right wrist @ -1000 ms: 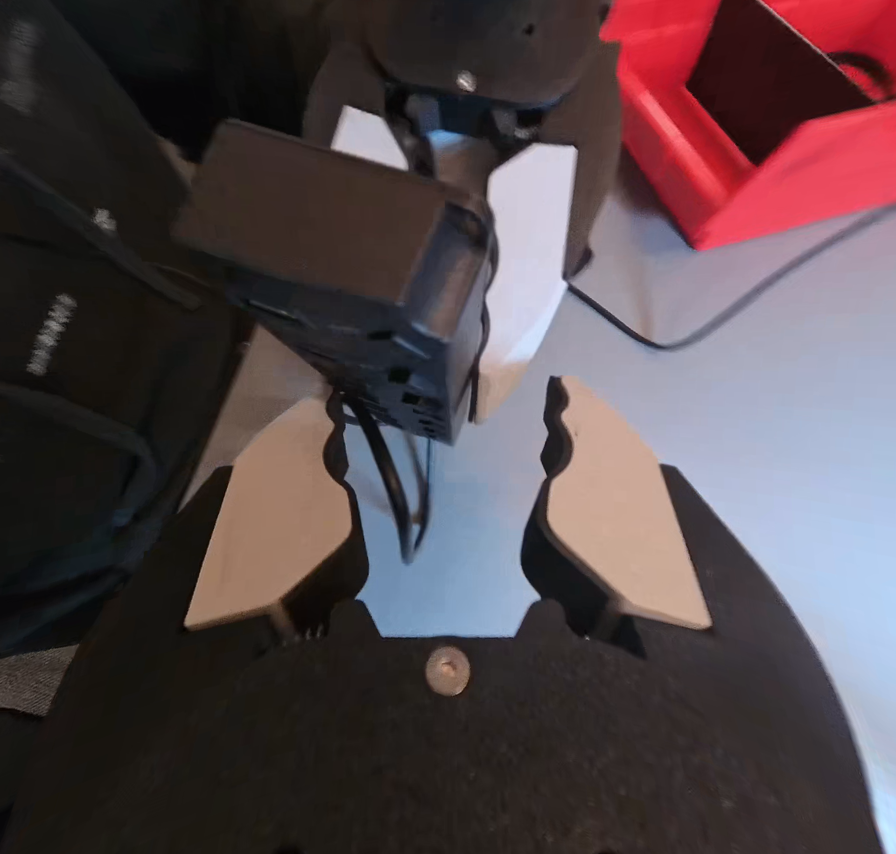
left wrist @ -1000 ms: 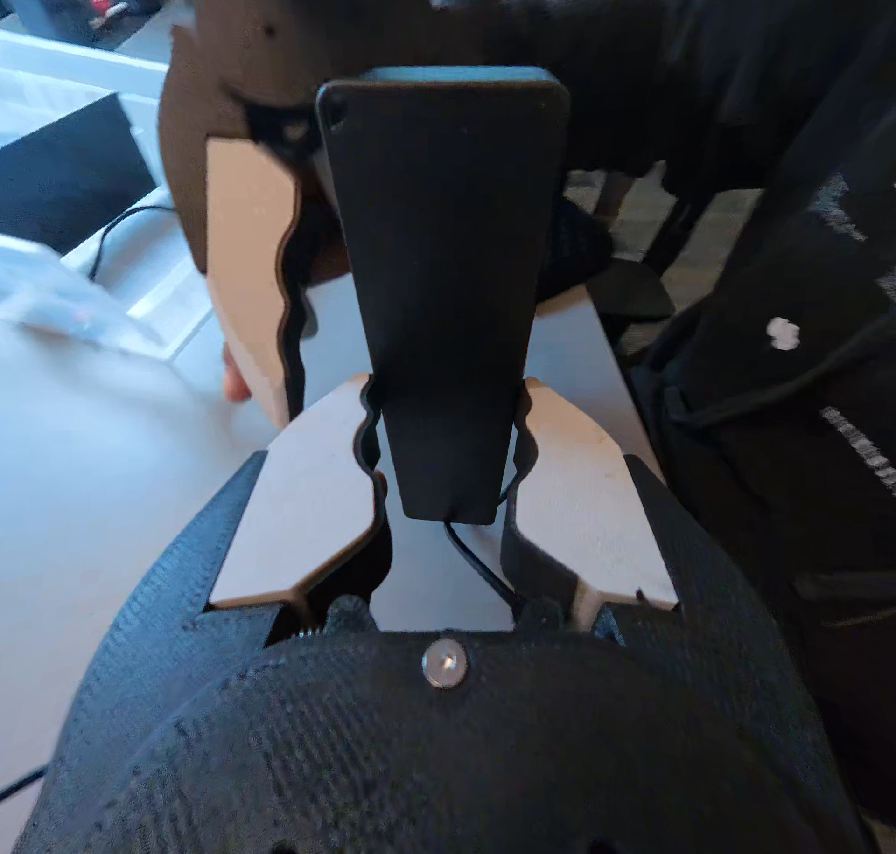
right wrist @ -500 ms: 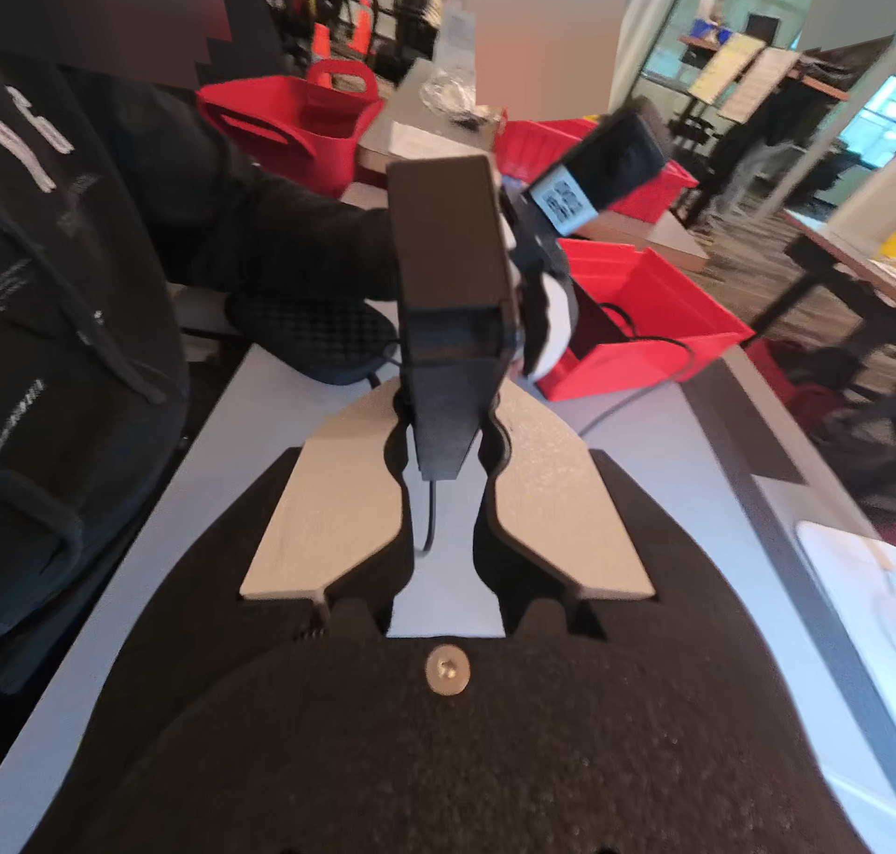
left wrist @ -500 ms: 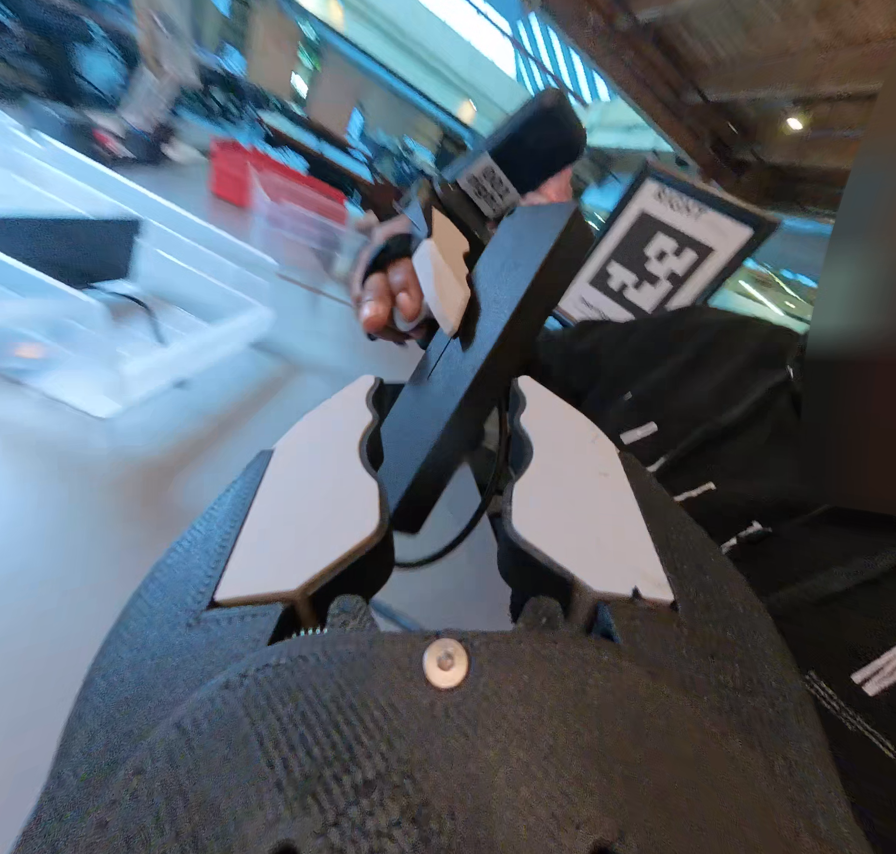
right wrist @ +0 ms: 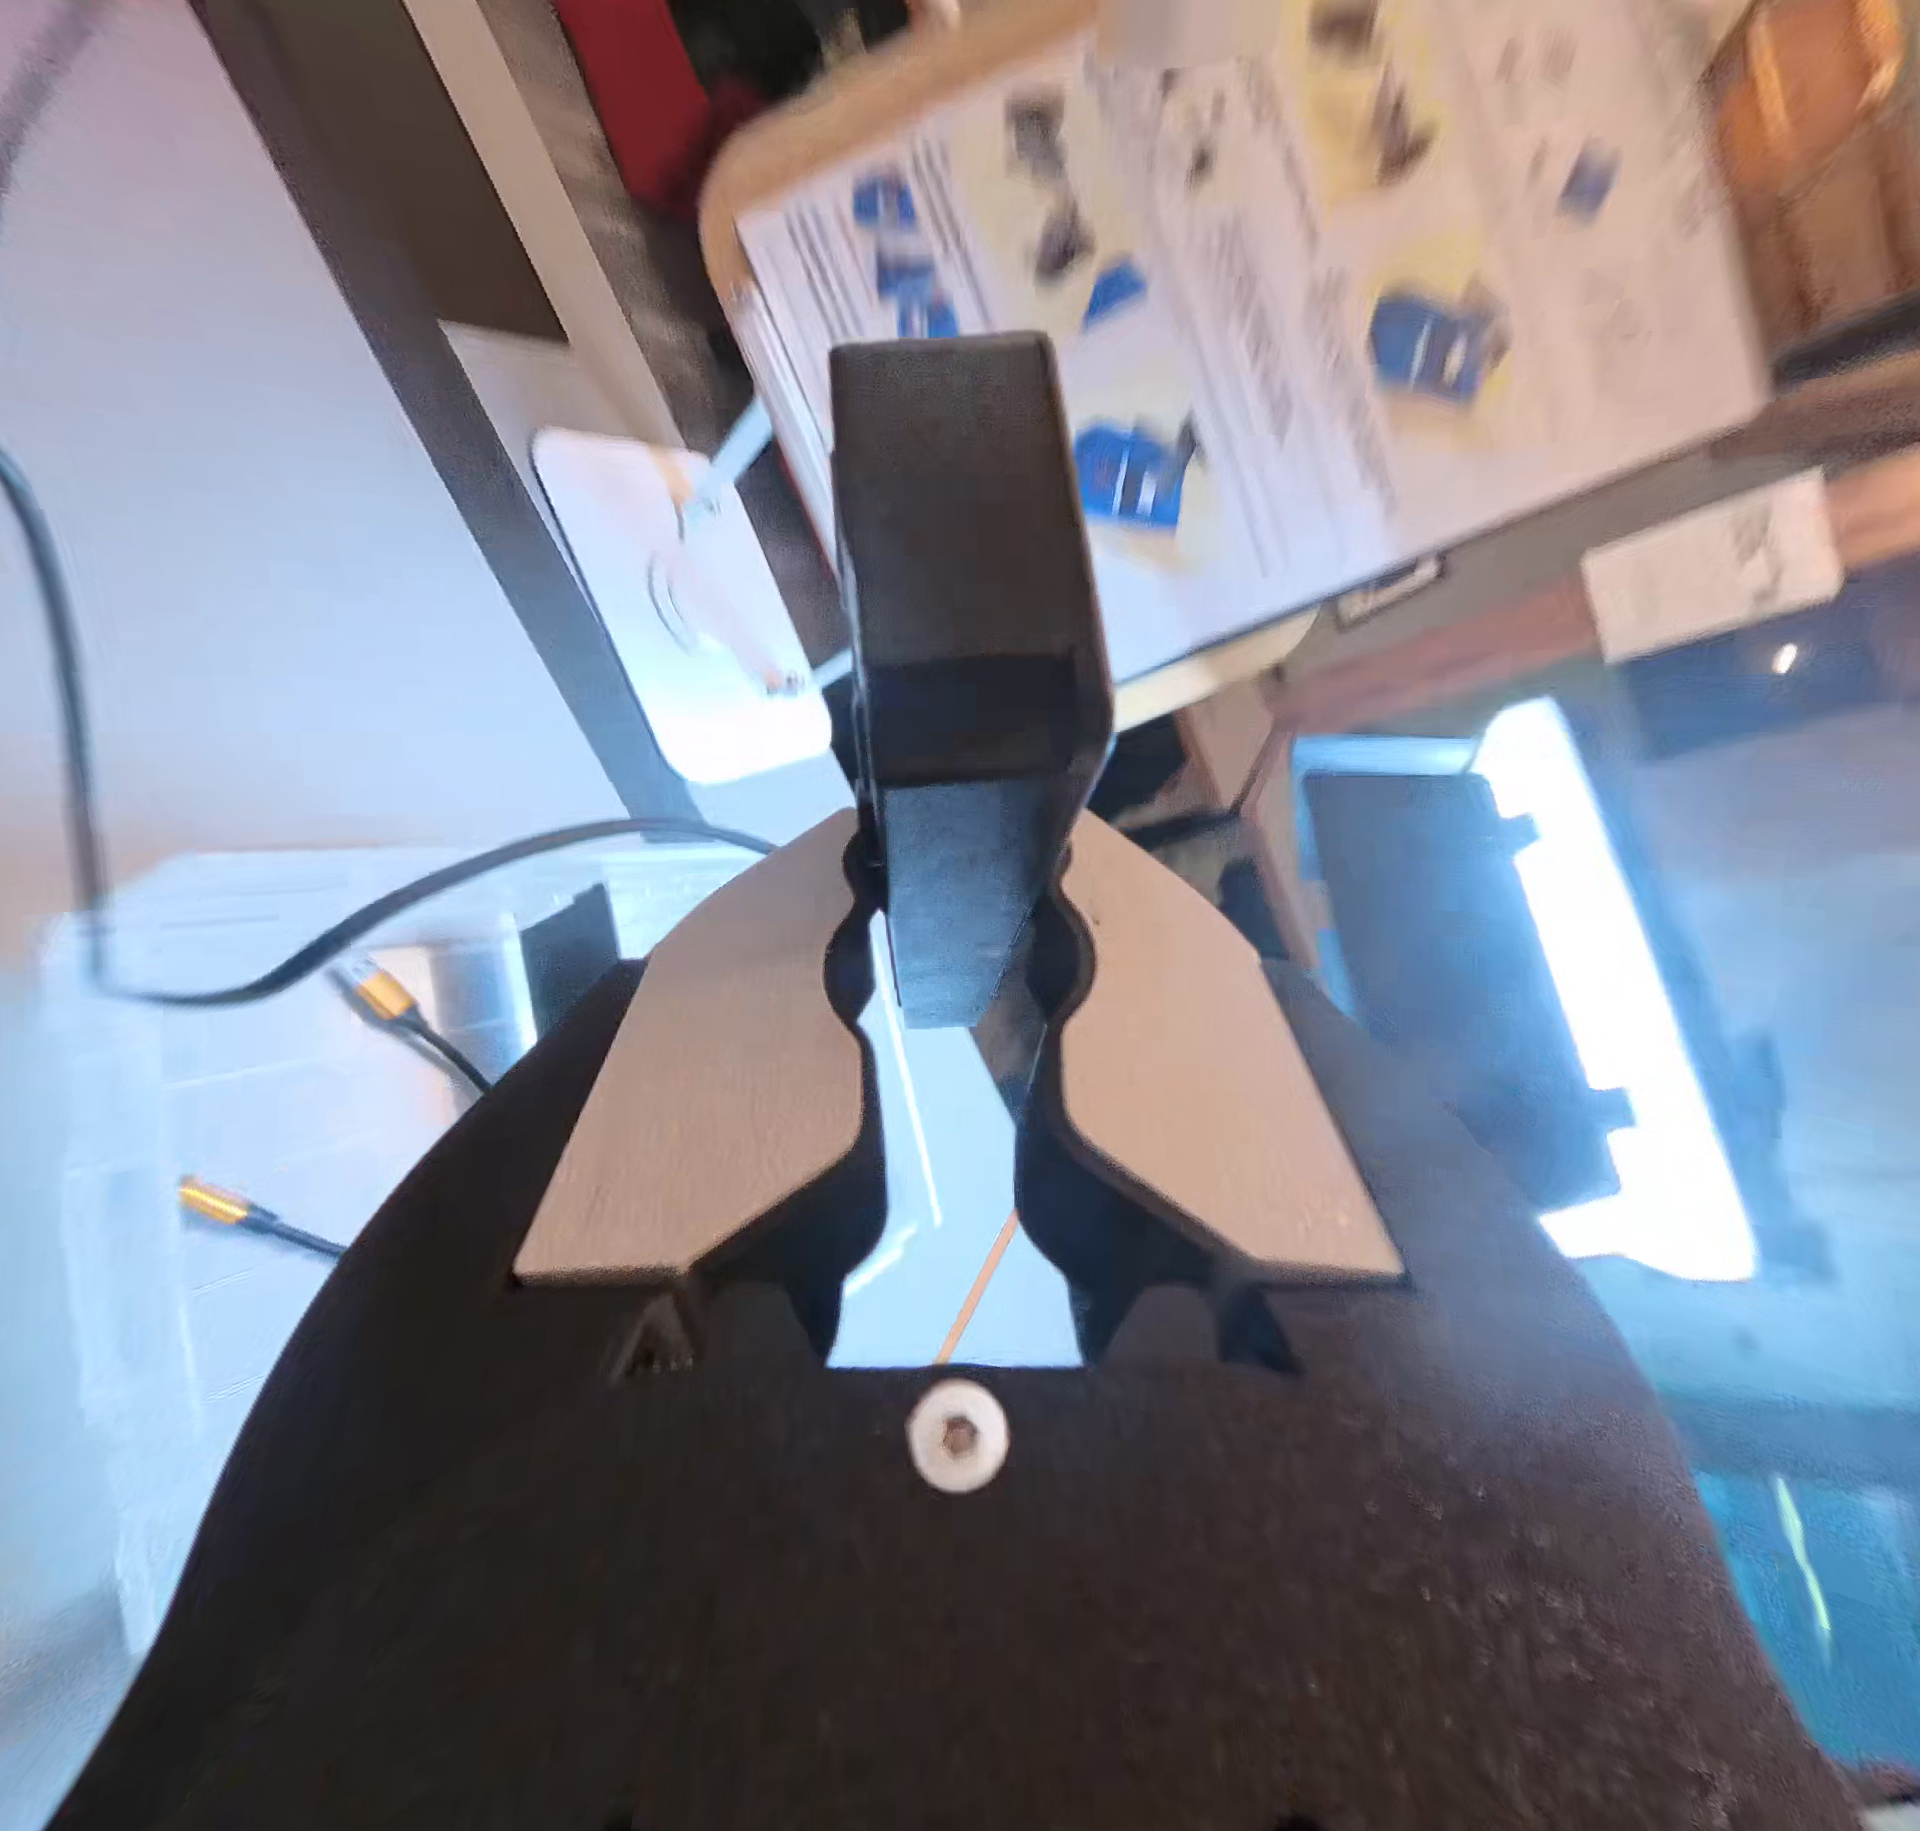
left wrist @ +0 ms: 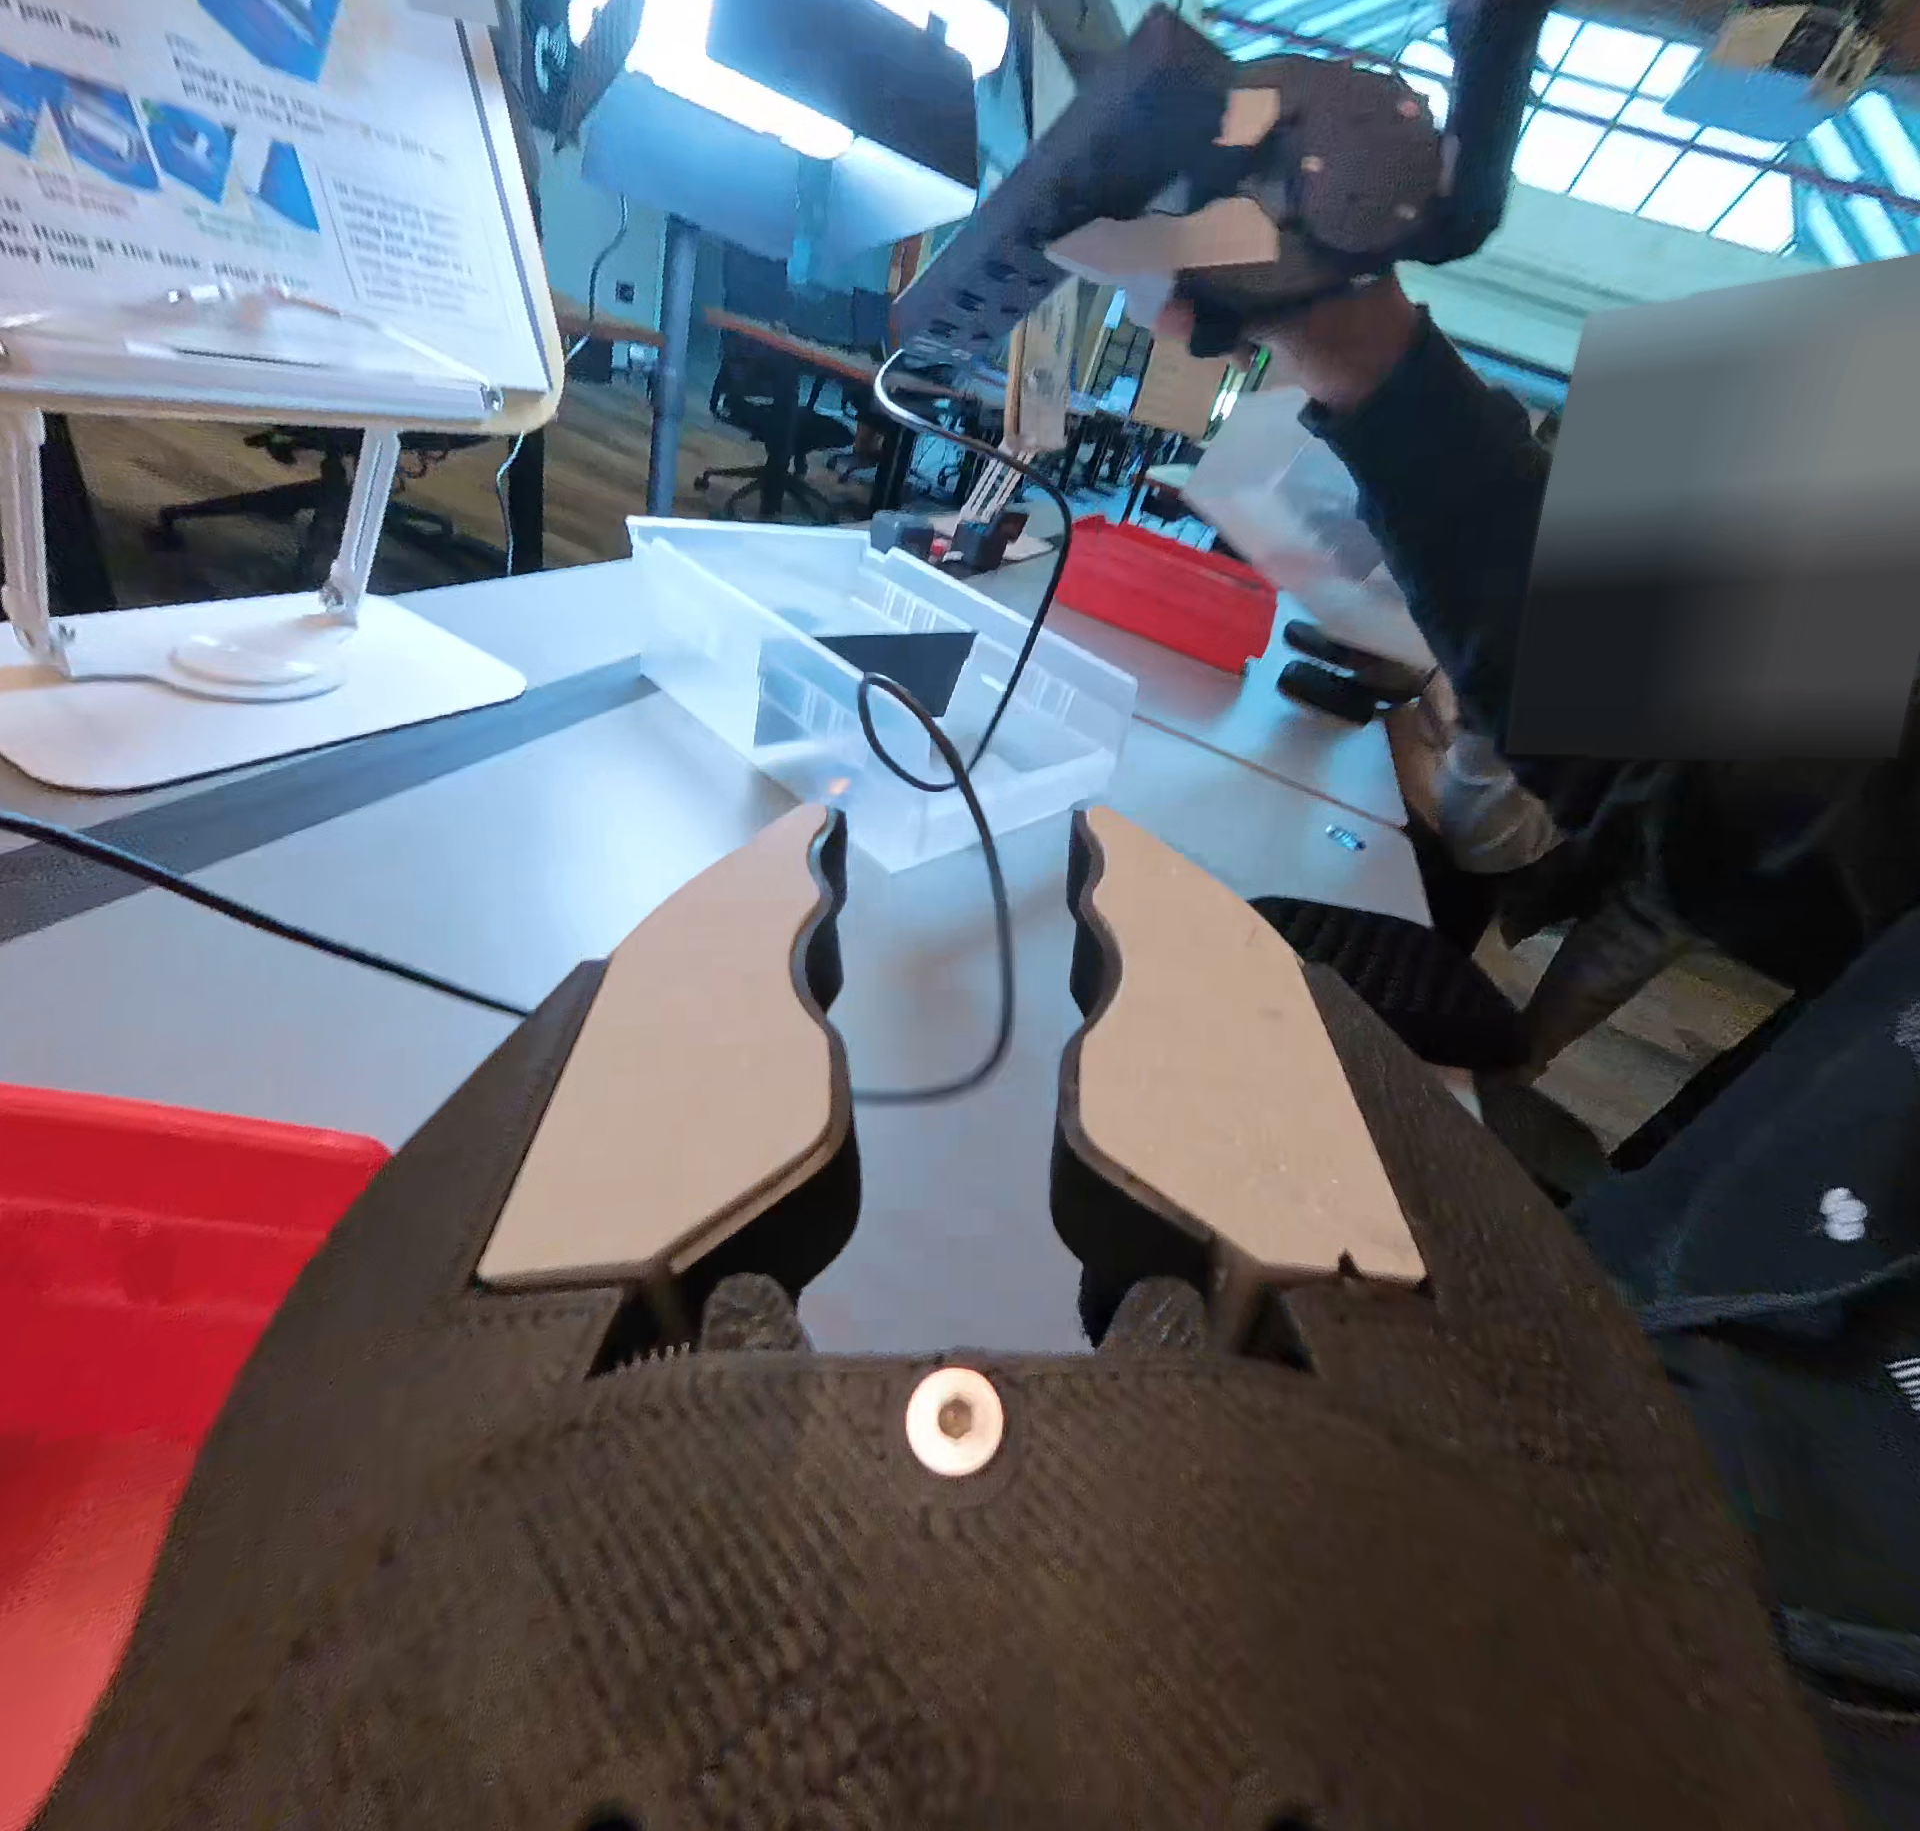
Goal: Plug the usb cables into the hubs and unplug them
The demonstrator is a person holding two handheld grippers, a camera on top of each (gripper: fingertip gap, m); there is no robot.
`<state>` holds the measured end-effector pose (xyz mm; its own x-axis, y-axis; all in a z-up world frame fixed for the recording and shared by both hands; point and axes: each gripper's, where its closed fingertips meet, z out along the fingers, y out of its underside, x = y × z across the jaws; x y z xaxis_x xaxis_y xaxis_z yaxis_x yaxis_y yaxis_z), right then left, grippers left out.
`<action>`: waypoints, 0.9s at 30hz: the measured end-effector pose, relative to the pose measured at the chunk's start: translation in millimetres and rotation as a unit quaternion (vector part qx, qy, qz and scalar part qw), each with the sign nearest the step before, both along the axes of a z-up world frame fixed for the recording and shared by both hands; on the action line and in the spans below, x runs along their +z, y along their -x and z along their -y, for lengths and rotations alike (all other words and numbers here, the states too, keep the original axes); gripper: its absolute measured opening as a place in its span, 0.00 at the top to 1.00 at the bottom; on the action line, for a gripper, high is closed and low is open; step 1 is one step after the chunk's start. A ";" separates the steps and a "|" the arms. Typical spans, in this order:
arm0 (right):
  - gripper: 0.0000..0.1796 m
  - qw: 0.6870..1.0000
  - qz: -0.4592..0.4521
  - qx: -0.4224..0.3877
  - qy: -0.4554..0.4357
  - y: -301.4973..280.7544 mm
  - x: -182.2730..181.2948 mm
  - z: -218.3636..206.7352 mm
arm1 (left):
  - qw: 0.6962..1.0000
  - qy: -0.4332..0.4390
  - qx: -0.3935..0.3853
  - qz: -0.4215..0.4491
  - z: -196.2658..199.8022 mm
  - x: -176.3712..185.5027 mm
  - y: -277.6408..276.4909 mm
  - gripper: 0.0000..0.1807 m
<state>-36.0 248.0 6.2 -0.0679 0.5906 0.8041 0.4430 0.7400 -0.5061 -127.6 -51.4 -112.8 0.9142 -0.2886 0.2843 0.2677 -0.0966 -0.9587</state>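
The grey table (left wrist: 436, 877) carries a clear plastic bin (left wrist: 883, 659) at 12 o'clock with a black block inside, and a red bin (left wrist: 114, 1293) at 8 o'clock. Only the left view shows the right gripper (left wrist: 1164, 254) raised at 1 o'clock, clamping the black hub (left wrist: 1029, 212) with its cable (left wrist: 997, 908) dangling. The left gripper (left wrist: 951, 908) gapes empty. The right view adds gold-tipped plugs (right wrist: 384, 997) at 9 o'clock.

Instr. sheet on white stand (left wrist: 260, 638), clear tray (left wrist: 1091, 701), red bin (left wrist: 125, 1262)

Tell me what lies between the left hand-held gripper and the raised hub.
Left wrist view: only the hub's looping black cable and the clear tray; left hand-held gripper open, empty.
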 end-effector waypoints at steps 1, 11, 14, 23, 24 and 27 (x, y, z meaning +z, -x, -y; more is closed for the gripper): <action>0.85 1.000 0.015 -0.026 0.003 9.2 -19.6 -21.3 | 1.000 0.008 0.002 -0.007 -2.6 -5.5 -0.5 0.77; 0.85 0.923 0.189 -0.213 0.259 48.4 -204.9 -143.1 | 0.996 0.072 0.001 -0.055 -22.9 -48.6 -10.3 0.78; 0.84 0.916 0.208 -0.207 0.272 52.2 -203.7 -148.7 | 0.992 0.090 0.002 -0.089 -26.1 -59.1 -13.0 0.78; 0.69 0.940 0.144 -0.189 0.244 59.5 -140.0 -134.5 | 0.983 0.121 0.066 -0.121 -25.5 -68.0 10.4 0.78; 0.69 0.943 0.133 -0.179 0.246 60.8 -133.0 -127.5 | 0.981 0.125 0.080 -0.123 -24.2 -67.6 16.3 0.78; 0.69 0.955 0.110 -0.131 0.241 64.1 -117.4 -94.9 | 0.971 0.142 0.122 -0.147 -16.3 -62.9 36.5 0.78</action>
